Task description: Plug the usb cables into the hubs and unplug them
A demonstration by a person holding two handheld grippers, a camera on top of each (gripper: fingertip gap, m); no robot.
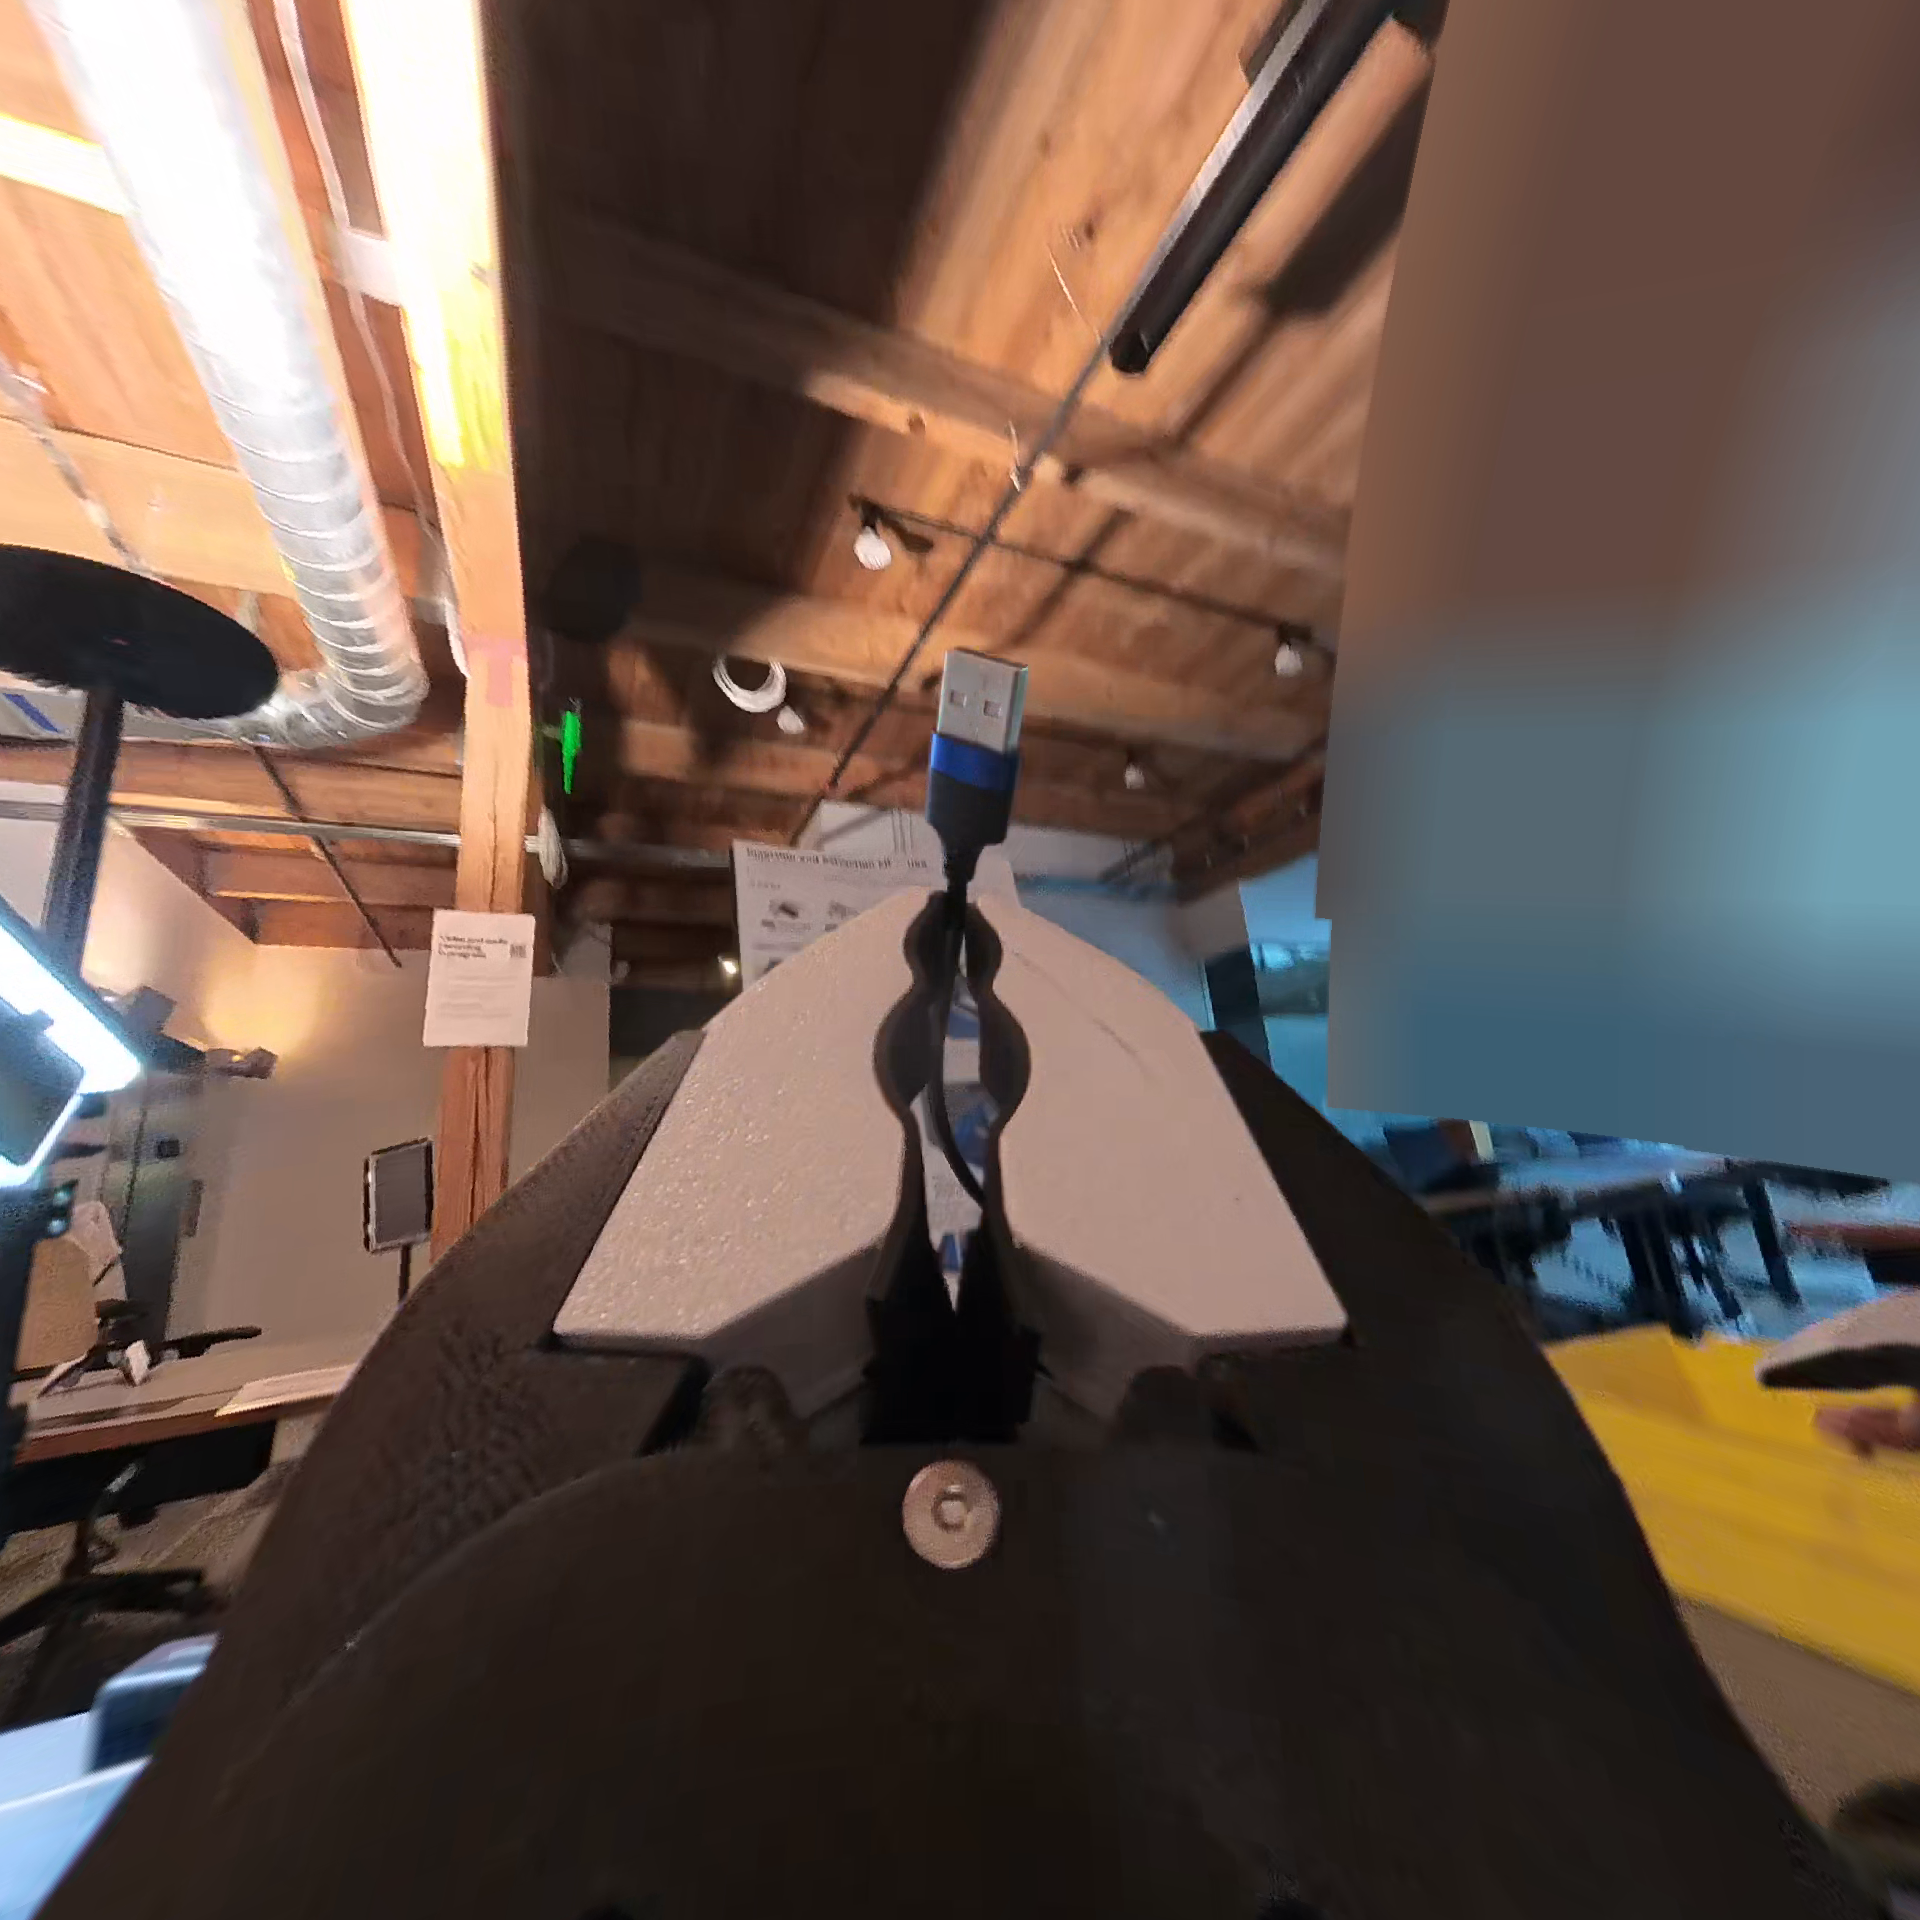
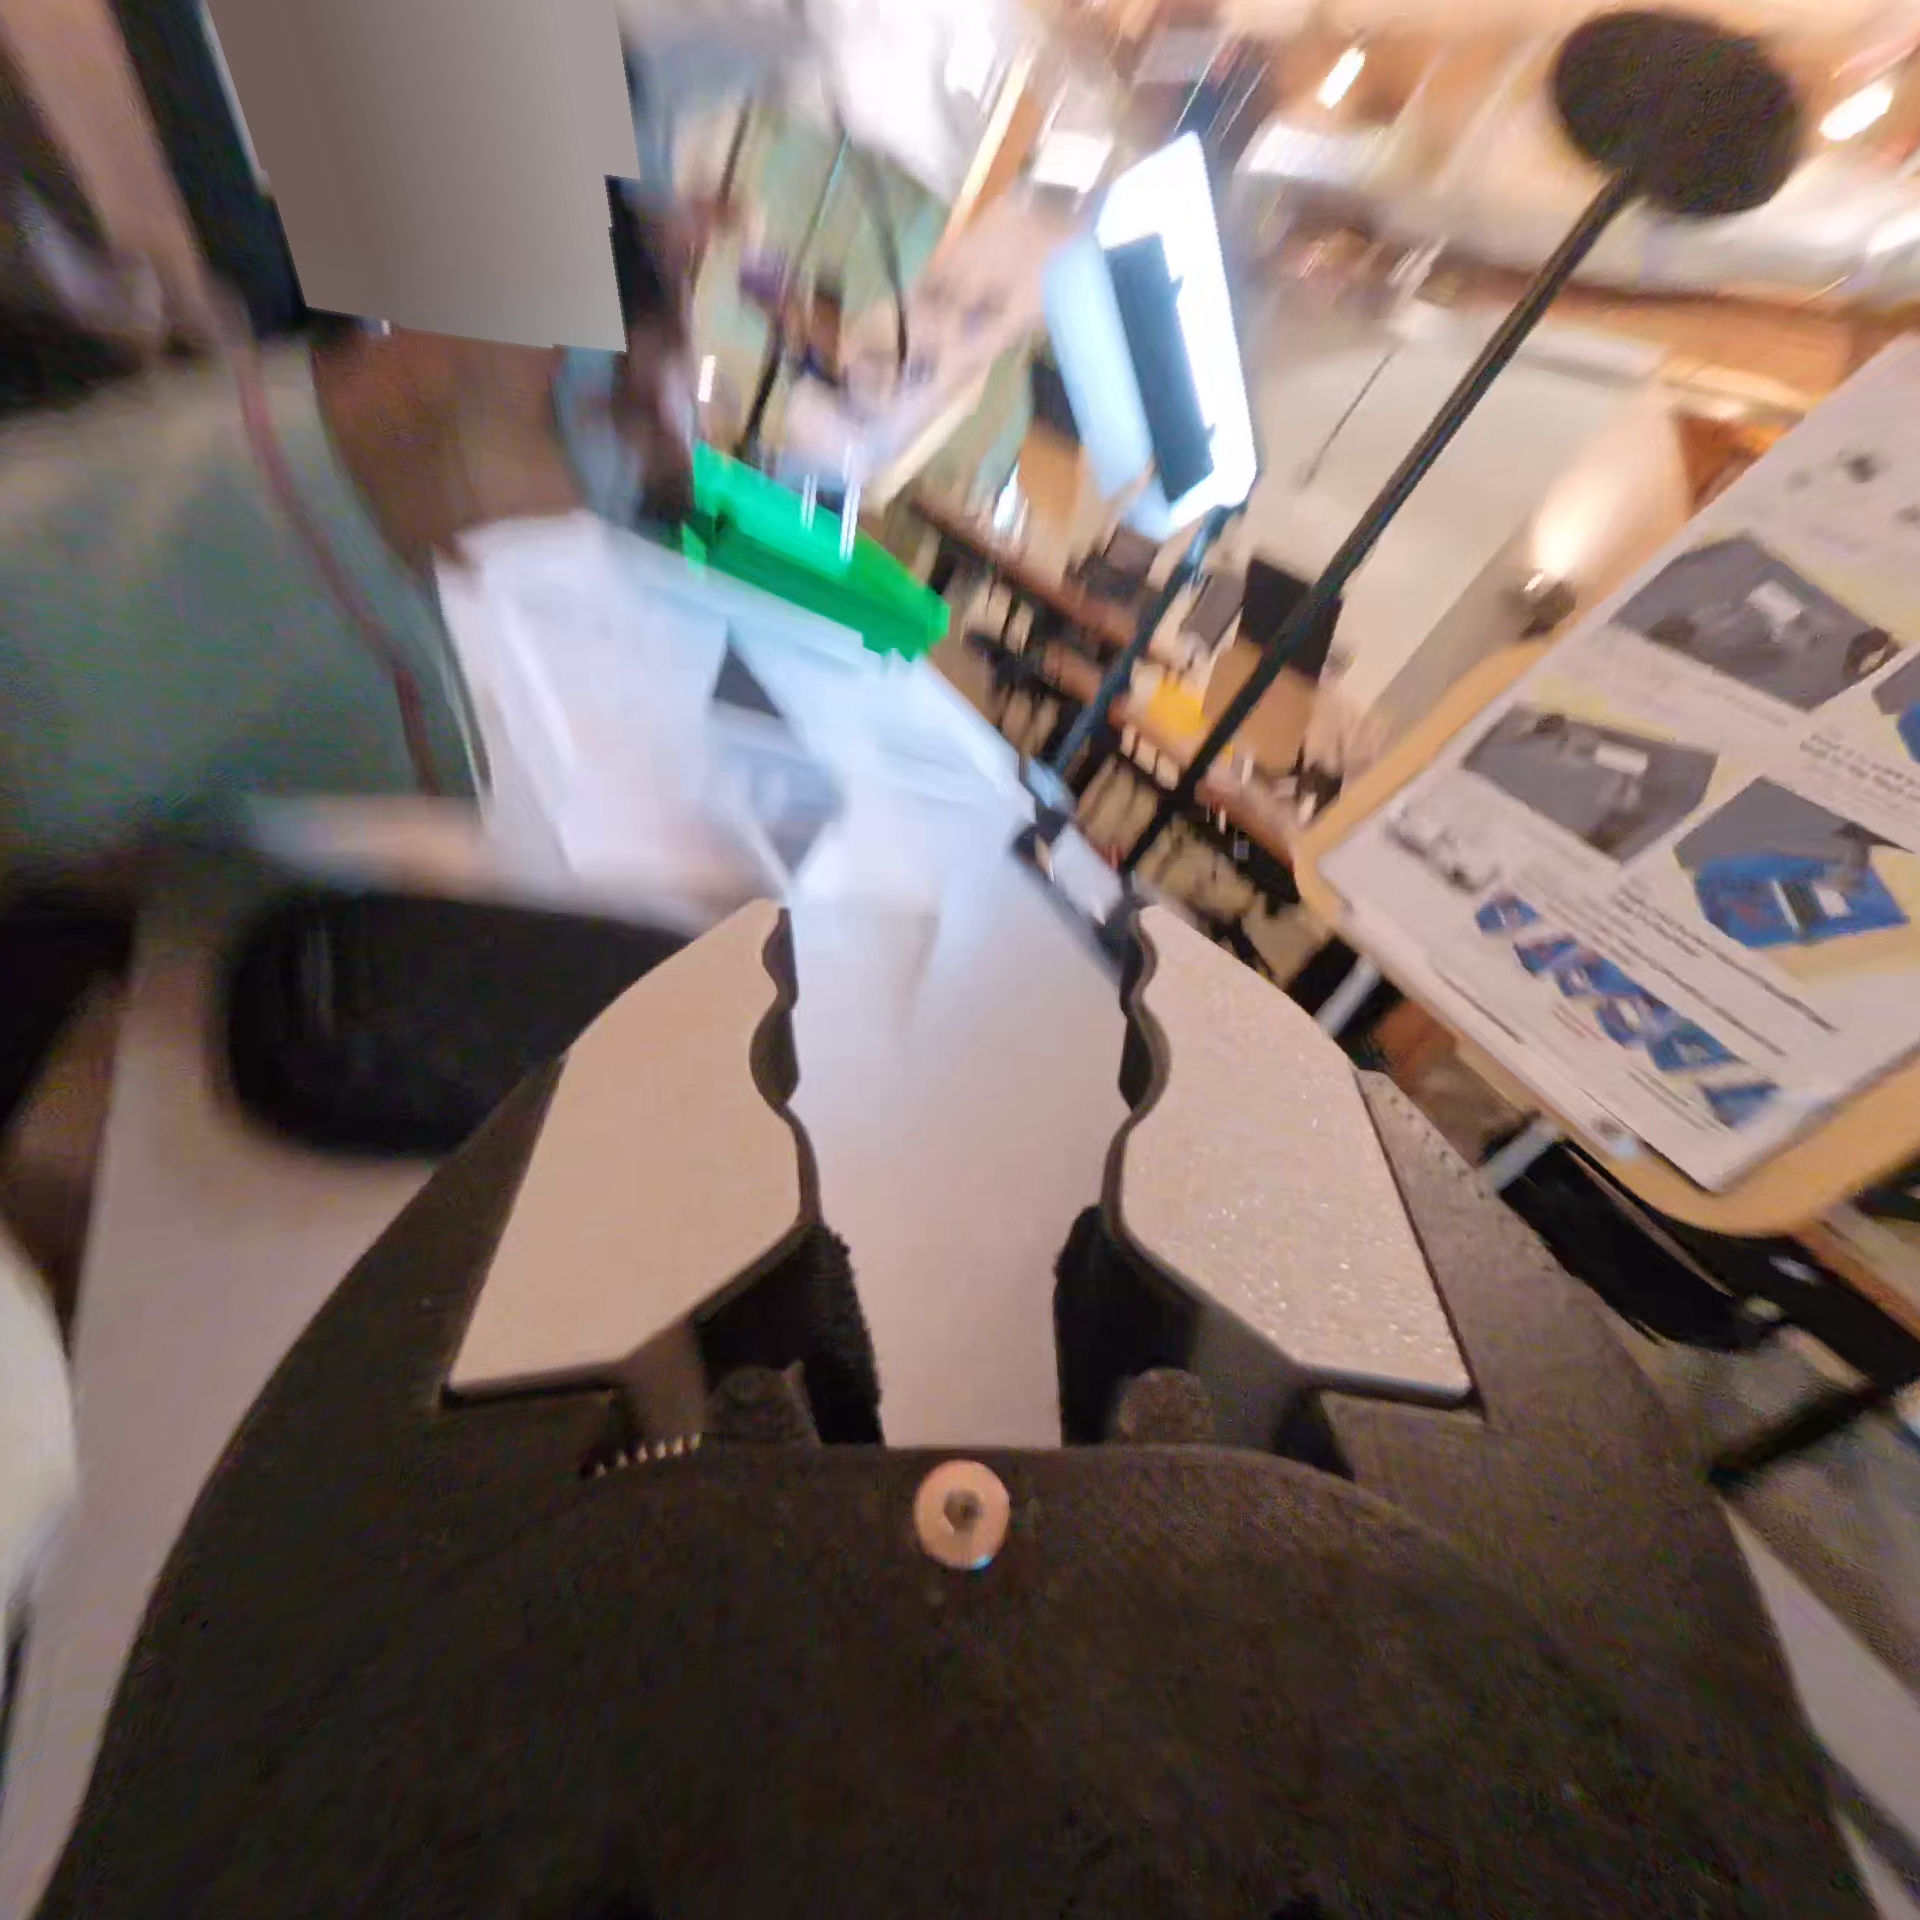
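My left gripper (image 1: 961, 899) is shut on a black USB cable (image 1: 951, 1049) that runs down between its grey fingers. The plug (image 1: 979, 727), silver with a blue and black collar, sticks up past the fingertips and points at the wooden ceiling. My right gripper (image 2: 961, 925) is open and empty, tilted over a white table top (image 2: 935, 1039). The right wrist view is badly blurred. No hub shows in either view.
A board with printed photo sheets (image 2: 1683, 810) stands at the right. A black rounded object (image 2: 416, 1018) lies left of my right gripper. Green plastic pieces (image 2: 821, 561) and a lit ring light (image 2: 1164, 343) are farther back. A yellow surface (image 1: 1704, 1475) shows low right. My right fingertips sit around 25 cm from my left ones. My right gripper's tips are some 20 cm from the black rounded object (image 2: 416, 1018).
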